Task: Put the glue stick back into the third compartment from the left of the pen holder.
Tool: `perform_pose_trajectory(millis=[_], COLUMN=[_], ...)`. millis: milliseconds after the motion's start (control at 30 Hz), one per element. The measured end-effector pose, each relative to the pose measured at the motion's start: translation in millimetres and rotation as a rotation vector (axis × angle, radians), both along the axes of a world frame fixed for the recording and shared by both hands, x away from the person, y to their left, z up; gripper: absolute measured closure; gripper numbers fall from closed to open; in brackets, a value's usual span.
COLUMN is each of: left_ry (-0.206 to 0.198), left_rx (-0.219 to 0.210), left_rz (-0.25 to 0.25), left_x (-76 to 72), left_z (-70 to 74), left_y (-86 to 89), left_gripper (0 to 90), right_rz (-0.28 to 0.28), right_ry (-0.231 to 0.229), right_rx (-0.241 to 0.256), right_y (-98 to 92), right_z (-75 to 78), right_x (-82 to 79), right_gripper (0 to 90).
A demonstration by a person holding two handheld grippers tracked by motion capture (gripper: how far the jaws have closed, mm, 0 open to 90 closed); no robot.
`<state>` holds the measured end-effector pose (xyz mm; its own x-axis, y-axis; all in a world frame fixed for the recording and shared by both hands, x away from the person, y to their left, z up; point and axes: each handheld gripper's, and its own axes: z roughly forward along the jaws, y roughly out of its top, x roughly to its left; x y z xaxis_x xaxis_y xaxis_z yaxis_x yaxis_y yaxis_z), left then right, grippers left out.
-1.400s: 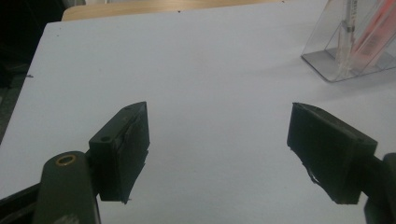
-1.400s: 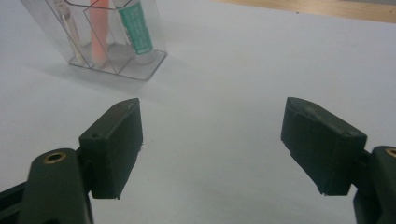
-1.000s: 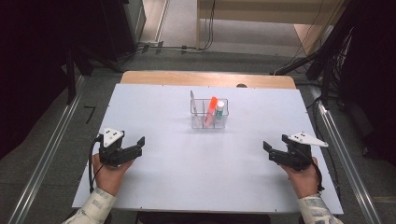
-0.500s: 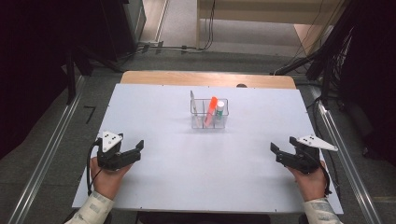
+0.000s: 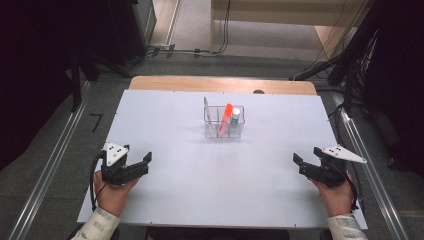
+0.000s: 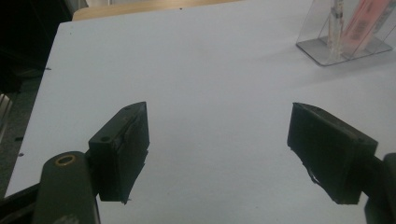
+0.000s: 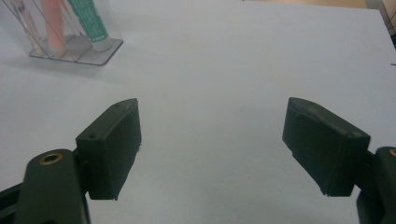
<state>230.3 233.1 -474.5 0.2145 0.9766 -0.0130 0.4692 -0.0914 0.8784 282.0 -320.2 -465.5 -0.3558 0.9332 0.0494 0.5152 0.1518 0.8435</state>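
A clear plastic organiser [image 5: 224,122] stands at the middle back of the white table [image 5: 200,170]. It holds an orange marker [image 5: 226,118], a green-and-white tube [image 5: 235,119] and a thin pen [image 5: 205,107]. My left gripper [image 5: 144,164] rests low at the table's near left, jaws wide apart and empty [image 6: 217,154]; the organiser [image 6: 343,35] shows at its far right. My right gripper [image 5: 299,164] sits at the near right, also open with nothing between its jaws [image 7: 212,147]; the organiser [image 7: 70,30] lies at its far left.
The wooden edge [image 5: 222,84] of the table shows beyond the white sheet. Metal rails [image 5: 47,170] run along the floor on both sides, and cables [image 5: 190,50] lie on the floor behind. A hand [image 5: 112,197] holds each gripper near the front edge.
Both grippers have drawn back toward the front edge of the table and slightly outward. Both stay open and empty.
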Motion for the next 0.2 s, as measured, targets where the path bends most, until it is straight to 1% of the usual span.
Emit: perform_pose_trajectory(millis=[200], left_ry=[0.001], left_rx=[0.006], left_rz=[0.005], left_x=[-0.1], left_z=[-0.7], left_y=[1.0], left_gripper=[21.3], right_rz=[-0.006], right_ry=[-0.005], right_rx=[0.000], right_y=[-2.1], right_z=[-0.1], right_x=[-0.4], right_gripper=[17.7])
